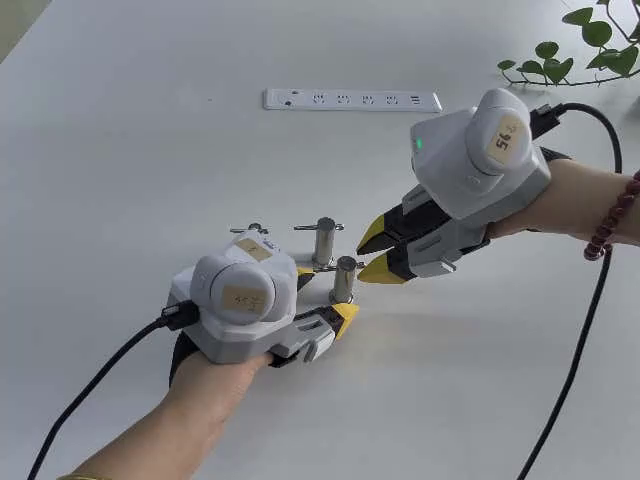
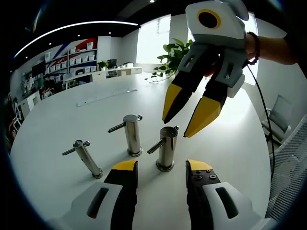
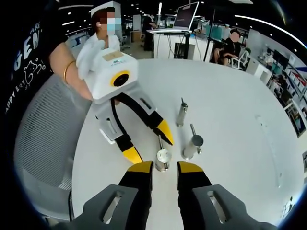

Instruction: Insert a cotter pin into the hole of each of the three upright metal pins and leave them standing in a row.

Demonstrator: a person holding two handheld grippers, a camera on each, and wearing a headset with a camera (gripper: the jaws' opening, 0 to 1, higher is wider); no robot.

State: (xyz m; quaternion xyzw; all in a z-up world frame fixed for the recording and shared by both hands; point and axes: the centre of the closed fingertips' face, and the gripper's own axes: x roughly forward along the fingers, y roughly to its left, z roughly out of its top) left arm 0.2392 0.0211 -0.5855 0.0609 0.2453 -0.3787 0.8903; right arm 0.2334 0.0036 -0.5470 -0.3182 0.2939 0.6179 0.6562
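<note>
Closest in, the left gripper (image 2: 162, 168) sits low over the white tabletop (image 1: 150, 180) with its yellow-tipped jaws spread open, holding nothing. The nearest metal pin (image 2: 166, 148) stands upright in the gap between those jaws, with bare space showing on both sides of it in the left gripper view. A cotter pin (image 2: 156, 145) runs through the hole near its top and sticks out to one side. Just past it, the right gripper (image 1: 372, 252) comes in from the person's right, tilted downward. Its jaws are parted a little and empty, and their tips hover just beside the top of that same pin without touching it. Behind stands the middle metal pin (image 2: 132, 134), also upright, with its own cotter pin (image 2: 117, 127) through it. Farther along the row is the far metal pin (image 2: 88, 158), which likewise carries a cotter pin (image 2: 72, 149); in the head view the left gripper partly hides it. Well beyond the row a white power strip (image 1: 350, 100) lies flat on the tabletop, and a leafy plant (image 1: 590, 50) trails in at the far right corner.
</note>
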